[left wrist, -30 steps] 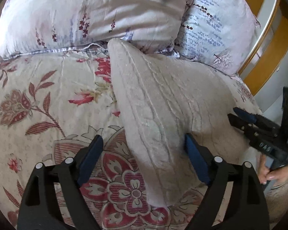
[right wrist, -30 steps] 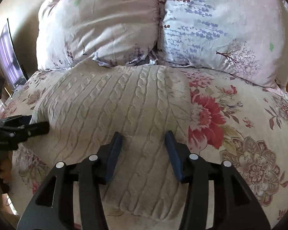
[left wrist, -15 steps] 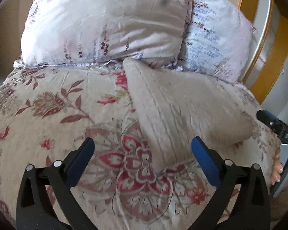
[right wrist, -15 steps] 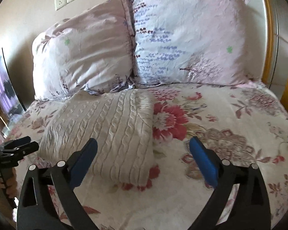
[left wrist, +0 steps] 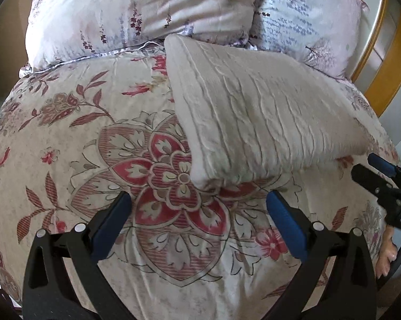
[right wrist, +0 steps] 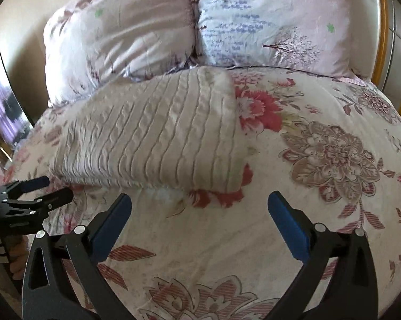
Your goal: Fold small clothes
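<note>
Closest to the lens on the left wrist view, the left gripper has its blue-padded fingers spread about as wide as they go, with nothing between them, just the flowered bedspread underneath. Same deal on the right wrist view: the right gripper is gaping wide and has hold of nothing, only hovering over bare quilt.

A bit past both sets of tips sits the folded sweater, a cream cable-knit thing lying flat on the bedspread as a tidy thick rectangle. From the left side its near corner pokes toward the gap between the fingers but isn't touching either pad. From the right camera the sweater sits up and to the left of the jaws, its near edge just short of the left pad.

Each camera catches the other tool off to the side: the right gripper's black body shows at the right edge of the left view, with a bit of the person's hand below it, and the left one shows at the left edge of the right view.

Farthest back, two pillows lean together at the head of the bed, the sweater's far edge right up against them, and a wooden headboard sits off to the right.
</note>
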`<state>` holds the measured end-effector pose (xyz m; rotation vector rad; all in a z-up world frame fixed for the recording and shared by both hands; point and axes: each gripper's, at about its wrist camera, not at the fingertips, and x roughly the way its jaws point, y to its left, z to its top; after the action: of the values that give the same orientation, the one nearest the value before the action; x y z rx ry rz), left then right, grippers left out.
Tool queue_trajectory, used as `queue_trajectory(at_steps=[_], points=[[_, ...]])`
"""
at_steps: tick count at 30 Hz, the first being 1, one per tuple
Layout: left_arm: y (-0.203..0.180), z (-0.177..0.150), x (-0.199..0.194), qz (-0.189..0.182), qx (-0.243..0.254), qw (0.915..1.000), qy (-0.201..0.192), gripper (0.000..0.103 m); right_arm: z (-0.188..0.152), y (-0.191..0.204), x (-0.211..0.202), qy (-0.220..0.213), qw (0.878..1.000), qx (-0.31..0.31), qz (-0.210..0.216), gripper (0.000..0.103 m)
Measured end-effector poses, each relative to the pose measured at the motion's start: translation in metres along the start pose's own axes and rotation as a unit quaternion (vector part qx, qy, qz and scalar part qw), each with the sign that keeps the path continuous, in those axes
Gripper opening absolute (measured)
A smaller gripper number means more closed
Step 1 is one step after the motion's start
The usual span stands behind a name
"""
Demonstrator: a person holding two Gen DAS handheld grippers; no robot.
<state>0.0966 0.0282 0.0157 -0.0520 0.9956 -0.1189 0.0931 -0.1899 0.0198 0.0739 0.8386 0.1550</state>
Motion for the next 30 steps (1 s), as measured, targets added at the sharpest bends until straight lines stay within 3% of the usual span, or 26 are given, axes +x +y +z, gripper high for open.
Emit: queue_trajectory(at_steps=[13,18,30], points=[[-0.015,-0.004,0.007,0.053,0.022,0.9983,-0.001,0.101,-0.004,0.021,0.022,0.028,0.998,-0.039,-0.042,0.102],[-0.016,-0.006,0.007,0.056,0.019,0.9982,-0.009,0.101,-0.005,0.018,0.031,0.052,0.997,-0.029,-0.047,0.102],[-0.016,-0.007,0.006,0.056,0.017,0.9982,-0.014,0.101,-0.006,0.018,0.031,0.051,0.997,-0.030,-0.048,0.102]])
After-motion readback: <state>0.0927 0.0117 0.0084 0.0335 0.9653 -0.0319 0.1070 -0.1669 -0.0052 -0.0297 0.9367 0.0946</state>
